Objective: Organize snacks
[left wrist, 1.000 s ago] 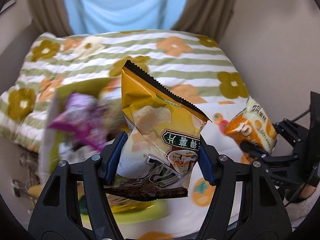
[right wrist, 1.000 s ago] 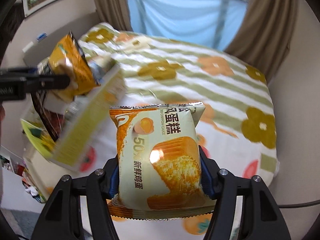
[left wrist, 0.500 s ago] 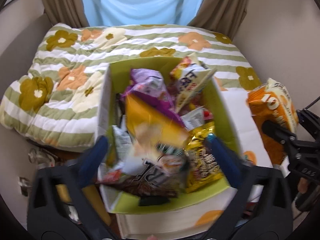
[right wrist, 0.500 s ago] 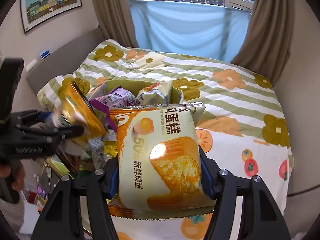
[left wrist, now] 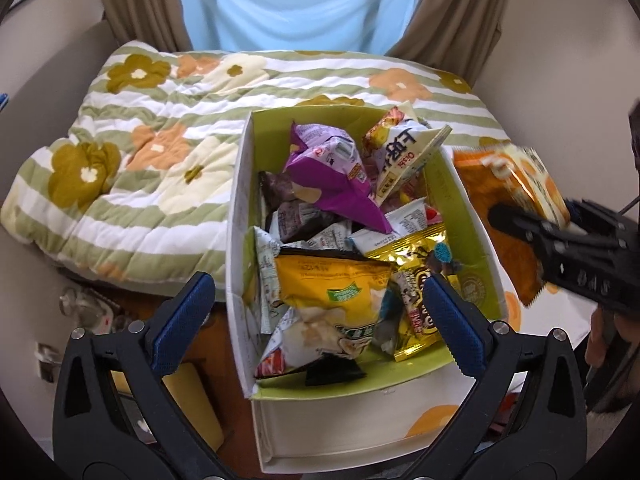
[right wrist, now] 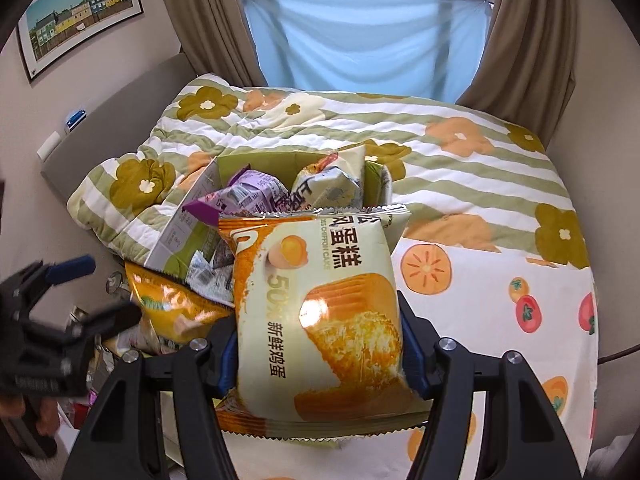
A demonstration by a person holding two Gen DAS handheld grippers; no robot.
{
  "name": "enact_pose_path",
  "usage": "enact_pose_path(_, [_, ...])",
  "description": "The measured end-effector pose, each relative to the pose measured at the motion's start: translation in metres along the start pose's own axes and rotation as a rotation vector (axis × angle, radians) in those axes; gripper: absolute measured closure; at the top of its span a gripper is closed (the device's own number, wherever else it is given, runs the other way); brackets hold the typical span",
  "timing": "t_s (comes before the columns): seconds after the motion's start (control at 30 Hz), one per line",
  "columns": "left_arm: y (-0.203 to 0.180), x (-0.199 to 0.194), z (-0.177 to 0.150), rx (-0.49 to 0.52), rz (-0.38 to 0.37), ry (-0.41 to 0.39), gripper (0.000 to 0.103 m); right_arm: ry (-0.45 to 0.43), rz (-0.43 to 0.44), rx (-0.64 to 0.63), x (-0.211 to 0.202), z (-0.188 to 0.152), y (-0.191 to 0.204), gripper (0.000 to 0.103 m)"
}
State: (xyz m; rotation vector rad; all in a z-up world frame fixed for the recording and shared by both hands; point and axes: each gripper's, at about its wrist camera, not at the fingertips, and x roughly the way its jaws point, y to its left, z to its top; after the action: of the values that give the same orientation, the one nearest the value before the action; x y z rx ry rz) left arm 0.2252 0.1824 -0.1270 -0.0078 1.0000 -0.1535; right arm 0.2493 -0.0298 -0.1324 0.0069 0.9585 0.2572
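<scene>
A white box with a green inside [left wrist: 452, 200] stands at the bed's near edge, full of snack packets. A yellow chip bag [left wrist: 332, 300] lies on top at its near end. My left gripper [left wrist: 320, 312] is open and empty just above that bag. My right gripper [right wrist: 320, 356] is shut on an orange and cream chiffon cake packet [right wrist: 320, 304], held right of and above the box [right wrist: 176, 232]. The cake packet also shows in the left wrist view [left wrist: 516, 200]. The left gripper shows at the left of the right wrist view [right wrist: 88, 292].
A purple bag [left wrist: 332, 172], a white and yellow bag [left wrist: 400, 152] and a gold packet [left wrist: 420, 280] fill the box. The bed carries a striped flower quilt [left wrist: 160, 152] and a fruit-print sheet [right wrist: 500, 280]. Curtains [right wrist: 368, 40] hang behind. Clutter lies on the floor at left.
My left gripper opened and let the yellow chip bag drop into the box. The right gripper kept its hold on the cake packet and moved nearer the box.
</scene>
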Motion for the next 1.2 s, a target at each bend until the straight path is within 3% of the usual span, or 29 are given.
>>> enact_pose_path(0.13, [0.007,0.000,0.000,-0.002,0.029,-0.003,0.000,0.017,0.028,0.012,0.015,0.011,0.004,0.041])
enact_pose_path(0.17, [0.009,0.000,-0.001,-0.006,0.034,-0.004,0.000,0.025,0.039,0.017,0.020,0.014,0.005,0.037])
enact_pose_path(0.2, [0.012,0.000,-0.002,-0.006,0.037,-0.004,0.000,0.025,0.048,0.022,0.024,0.016,0.006,0.031])
enact_pose_path(0.23, [0.013,0.000,-0.003,-0.006,0.041,-0.005,0.000,0.024,0.046,0.029,0.025,0.016,0.006,0.014])
enact_pose_path(0.27, [0.014,-0.001,-0.004,-0.005,0.049,-0.008,0.000,0.011,0.036,0.041,0.025,0.016,0.005,0.004])
enact_pose_path(0.53, [0.013,-0.002,-0.013,0.008,0.036,-0.001,0.000,-0.027,0.016,0.090,0.013,0.000,0.008,0.003])
enact_pose_path(0.73, [0.003,-0.023,-0.018,0.011,0.048,-0.039,0.000,-0.052,0.021,0.085,-0.005,-0.006,0.011,0.003])
enact_pose_path(1.0, [-0.032,-0.078,-0.026,0.000,0.055,-0.147,0.000,-0.142,0.010,0.077,-0.061,-0.015,-0.004,0.003])
enact_pose_path(1.2, [-0.072,-0.131,-0.039,-0.007,0.038,-0.259,0.000,-0.229,-0.058,0.067,-0.131,-0.037,-0.025,0.003])
